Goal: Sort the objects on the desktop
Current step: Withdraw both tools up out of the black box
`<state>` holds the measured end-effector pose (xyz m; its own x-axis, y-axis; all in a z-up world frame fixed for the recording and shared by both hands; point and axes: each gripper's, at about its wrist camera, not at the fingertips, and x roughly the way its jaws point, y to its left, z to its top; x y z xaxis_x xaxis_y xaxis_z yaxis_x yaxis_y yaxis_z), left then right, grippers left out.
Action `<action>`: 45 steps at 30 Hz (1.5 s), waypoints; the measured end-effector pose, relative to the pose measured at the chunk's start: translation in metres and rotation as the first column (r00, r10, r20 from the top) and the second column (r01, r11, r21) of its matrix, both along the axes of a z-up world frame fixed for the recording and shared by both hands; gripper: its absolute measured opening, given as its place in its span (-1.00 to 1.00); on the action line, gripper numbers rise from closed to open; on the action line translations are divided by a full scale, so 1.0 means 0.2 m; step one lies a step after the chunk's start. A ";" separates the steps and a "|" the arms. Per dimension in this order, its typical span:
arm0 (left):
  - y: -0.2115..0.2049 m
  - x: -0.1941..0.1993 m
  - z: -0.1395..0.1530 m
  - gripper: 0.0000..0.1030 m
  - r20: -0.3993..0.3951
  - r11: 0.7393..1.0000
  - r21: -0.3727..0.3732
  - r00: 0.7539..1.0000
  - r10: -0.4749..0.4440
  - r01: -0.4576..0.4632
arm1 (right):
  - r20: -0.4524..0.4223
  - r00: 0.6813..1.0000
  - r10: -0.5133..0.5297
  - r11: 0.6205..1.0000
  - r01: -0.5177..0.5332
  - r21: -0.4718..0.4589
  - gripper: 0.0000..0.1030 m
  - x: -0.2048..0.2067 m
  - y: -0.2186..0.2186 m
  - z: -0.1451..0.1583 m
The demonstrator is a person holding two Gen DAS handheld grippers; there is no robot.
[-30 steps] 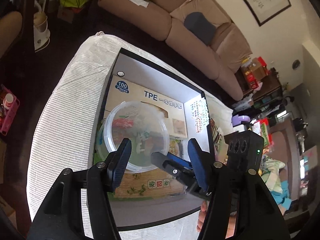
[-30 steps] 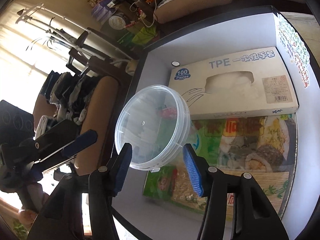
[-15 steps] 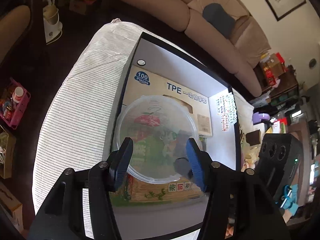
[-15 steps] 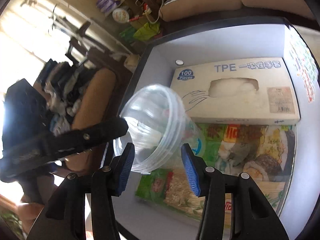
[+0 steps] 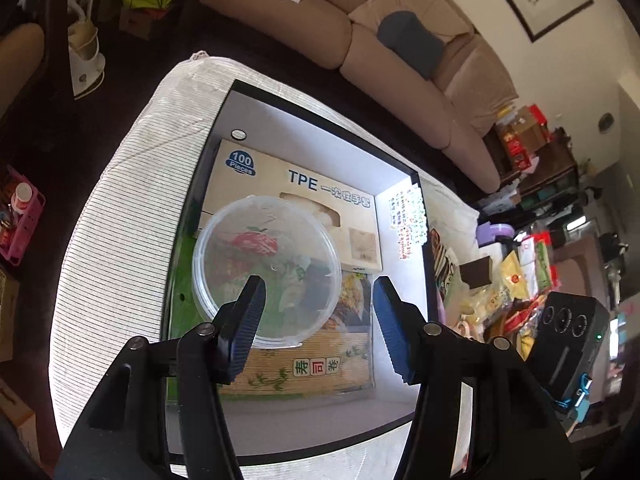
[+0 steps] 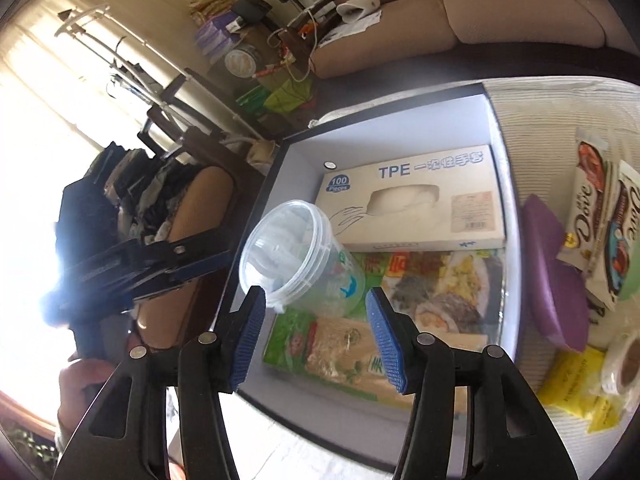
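A clear plastic tub [image 5: 266, 270] stands in the black box [image 5: 400, 168], on a sushi-mat packet [image 5: 316, 364] and next to a TPE glove box [image 5: 292, 184]. It also shows in the right wrist view [image 6: 298, 260], tilted. My left gripper [image 5: 318, 326] is open above the tub, empty. My right gripper [image 6: 316, 338] is open just in front of the tub, empty. The left gripper's dark body [image 6: 132, 272] shows at the left of the right wrist view.
The box rests on a striped white cloth [image 5: 120, 240]. Right of the box lie snack packets [image 6: 600, 220], a purple item [image 6: 552, 272], a yellow packet [image 6: 576, 384] and a tape roll [image 6: 624, 364]. A sofa [image 5: 400, 32] stands behind.
The tub, earlier held up near the right gripper's fingers, now sits in the box, released. Both grippers have drawn back; the right gripper left the left view.
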<state>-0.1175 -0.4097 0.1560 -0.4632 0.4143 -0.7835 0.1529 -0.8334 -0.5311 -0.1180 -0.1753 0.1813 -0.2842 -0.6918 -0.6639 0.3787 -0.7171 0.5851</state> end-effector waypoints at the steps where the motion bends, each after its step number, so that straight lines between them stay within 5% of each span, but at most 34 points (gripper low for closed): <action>1: 0.03 -0.01 -0.01 0.03 0.008 1.000 -0.013 1.000 -0.012 0.012 | -0.008 1.000 0.001 1.000 -0.001 -0.011 0.13 0.03 0.05 0.02; 8: 0.10 -0.04 -0.12 0.03 0.042 0.997 -0.079 0.999 -0.002 0.005 | -0.048 0.998 0.048 0.999 -0.049 -0.014 0.20 0.26 0.30 0.08; 16: 0.05 0.08 0.03 0.04 -0.020 0.999 0.007 0.999 0.033 -0.033 | -0.115 0.986 0.118 0.992 -0.112 0.053 0.20 0.54 0.40 0.10; 25: 0.07 0.57 0.12 0.80 -0.121 0.999 -0.011 0.992 0.032 -0.034 | -0.179 0.974 0.142 0.983 -0.118 0.142 0.47 0.87 0.53 -0.01; 30: 0.22 0.85 0.07 1.00 -0.151 0.997 -0.073 0.988 -0.001 -0.010 | -0.160 0.980 0.120 0.985 -0.097 0.145 0.60 0.96 0.62 -0.09; 40: 0.52 1.11 0.04 1.00 -0.133 0.977 -0.212 0.989 -0.058 0.029 | -0.213 0.967 0.137 0.985 -0.111 0.129 0.74 1.18 0.70 -0.04; 45: 0.61 1.25 0.01 1.00 -0.205 0.962 -0.274 0.977 -0.055 -0.003 | -0.256 0.955 0.148 0.984 -0.115 0.139 0.74 1.23 0.73 -0.10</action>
